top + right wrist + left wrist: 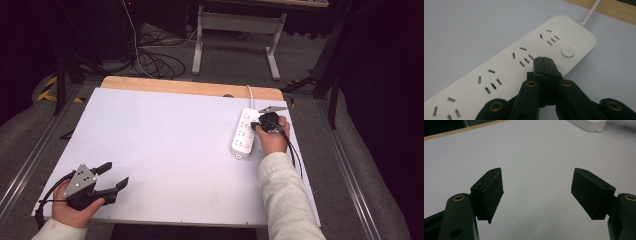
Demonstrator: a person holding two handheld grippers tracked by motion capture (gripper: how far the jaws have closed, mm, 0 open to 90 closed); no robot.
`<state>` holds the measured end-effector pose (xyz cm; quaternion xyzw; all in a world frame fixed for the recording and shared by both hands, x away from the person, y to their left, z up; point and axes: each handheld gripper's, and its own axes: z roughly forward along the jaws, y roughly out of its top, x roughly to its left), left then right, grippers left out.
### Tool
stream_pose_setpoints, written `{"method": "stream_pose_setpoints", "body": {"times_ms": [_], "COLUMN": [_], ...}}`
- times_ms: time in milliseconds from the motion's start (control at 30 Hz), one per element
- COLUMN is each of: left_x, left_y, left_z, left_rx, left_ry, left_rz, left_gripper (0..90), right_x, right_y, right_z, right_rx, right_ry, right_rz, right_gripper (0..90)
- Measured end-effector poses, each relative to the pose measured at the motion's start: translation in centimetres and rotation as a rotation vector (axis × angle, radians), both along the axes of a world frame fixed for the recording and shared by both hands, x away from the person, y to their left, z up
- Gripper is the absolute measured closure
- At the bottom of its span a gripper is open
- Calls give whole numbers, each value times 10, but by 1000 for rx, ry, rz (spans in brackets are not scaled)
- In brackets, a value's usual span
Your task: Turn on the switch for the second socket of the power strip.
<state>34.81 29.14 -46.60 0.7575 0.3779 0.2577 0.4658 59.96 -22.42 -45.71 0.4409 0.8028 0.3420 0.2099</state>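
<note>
Lower left of the high view, my left gripper (113, 176) rests on the white board (165, 145), jaws spread wide with nothing between them.

Moving right across the bare board, I see the white power strip (244, 132) at right of centre, its cord (249, 93) running up over the wooden table edge (190, 87). My right gripper (256, 125), jaws pressed together and empty, has its tips over the strip's sockets near the round button (568, 51). Beyond the table: grey carpet, tangled cables (157, 60) upper left, and a grey desk frame (240, 30) at top centre.
</note>
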Motion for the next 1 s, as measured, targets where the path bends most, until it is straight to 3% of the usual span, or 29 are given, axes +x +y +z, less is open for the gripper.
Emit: {"method": "stream_pose_setpoints", "body": {"times_ms": [600,733,833,1000], "left_x": [1,1,1,1], "left_y": [0,0,0,0], "left_z": [0,0,0,1], "left_rx": [-3,-8,-15,-13], "left_ry": [3,7,8,4], "left_rz": [-6,-5,-3,-5], "left_gripper": [261,261,261,260], "right_x": [-1,-1,-3,-8], "right_y": [2,4,7,13], "right_z": [-1,0,3,11], "right_rx": [-12,-33,-61,-48], "right_ry": [-4,-8,-27,-64], "right_rz": [-14,-11,-7,21], "right_gripper": [900,900,900,900]}}
